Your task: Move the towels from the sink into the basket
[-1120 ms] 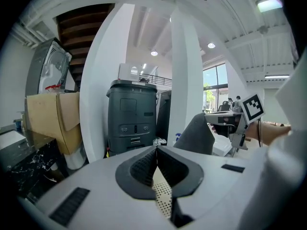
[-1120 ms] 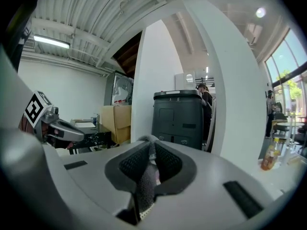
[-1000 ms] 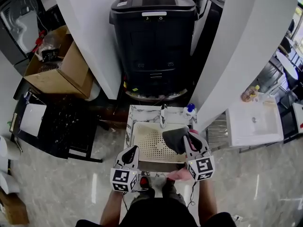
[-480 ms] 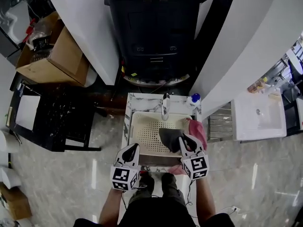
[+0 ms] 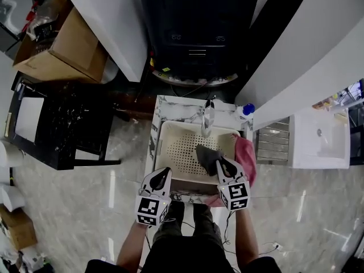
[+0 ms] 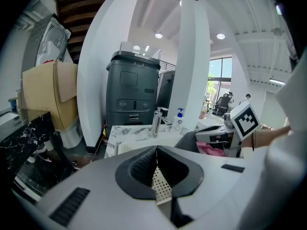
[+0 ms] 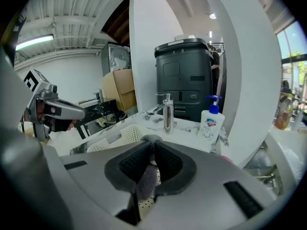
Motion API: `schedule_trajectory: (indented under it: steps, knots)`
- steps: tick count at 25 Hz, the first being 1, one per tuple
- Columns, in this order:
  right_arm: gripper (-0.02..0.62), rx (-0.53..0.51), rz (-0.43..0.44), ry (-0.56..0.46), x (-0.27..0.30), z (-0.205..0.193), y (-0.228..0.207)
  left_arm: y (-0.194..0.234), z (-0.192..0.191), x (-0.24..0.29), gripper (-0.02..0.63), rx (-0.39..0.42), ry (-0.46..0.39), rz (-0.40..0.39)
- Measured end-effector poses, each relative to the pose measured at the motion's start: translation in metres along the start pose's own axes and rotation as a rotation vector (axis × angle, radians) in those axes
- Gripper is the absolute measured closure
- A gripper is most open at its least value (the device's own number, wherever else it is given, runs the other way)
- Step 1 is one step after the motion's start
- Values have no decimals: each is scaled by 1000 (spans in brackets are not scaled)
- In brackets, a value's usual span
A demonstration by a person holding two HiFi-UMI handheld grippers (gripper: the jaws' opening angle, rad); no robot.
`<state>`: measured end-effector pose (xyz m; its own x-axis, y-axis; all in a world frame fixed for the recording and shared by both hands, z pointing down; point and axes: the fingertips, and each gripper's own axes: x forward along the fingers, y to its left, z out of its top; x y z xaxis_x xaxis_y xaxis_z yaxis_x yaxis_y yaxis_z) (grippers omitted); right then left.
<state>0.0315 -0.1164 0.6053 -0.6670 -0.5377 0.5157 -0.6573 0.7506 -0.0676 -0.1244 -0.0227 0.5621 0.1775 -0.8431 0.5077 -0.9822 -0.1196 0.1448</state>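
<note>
A cream perforated basket (image 5: 161,152) sits on the small marble sink counter. My right gripper (image 5: 222,162) is shut on a dark grey towel (image 5: 207,155), which hangs over the basket's right half. In the right gripper view the grey towel (image 7: 147,178) shows between the pads of the right gripper (image 7: 151,147). A pink towel (image 5: 246,155) lies draped at the basket's right side. My left gripper (image 5: 165,171) hovers at the basket's near left edge. In its own view the left gripper (image 6: 156,152) is shut with nothing in it.
A chrome faucet (image 5: 208,118) and a soap bottle (image 5: 245,110) stand behind the basket. A black machine (image 5: 196,27) is beyond the counter, between white pillars. A cardboard box (image 5: 57,44) and a black rack (image 5: 62,124) are at the left, a white basin (image 5: 320,138) at the right.
Both grippers have come down toward the basket. The grey towel has sunk with the right gripper and now hangs lower over the basket's right half.
</note>
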Motion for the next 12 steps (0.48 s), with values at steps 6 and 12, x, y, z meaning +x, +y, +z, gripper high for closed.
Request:
schedule_trajectory:
  steps: [6, 12]
  knots:
    - [545, 2, -11, 75, 14, -23, -3, -1, -12, 9, 598, -9, 19, -3]
    - [545, 10, -14, 119, 25, -41, -5, -1, -19, 17, 598, -13, 34, -9]
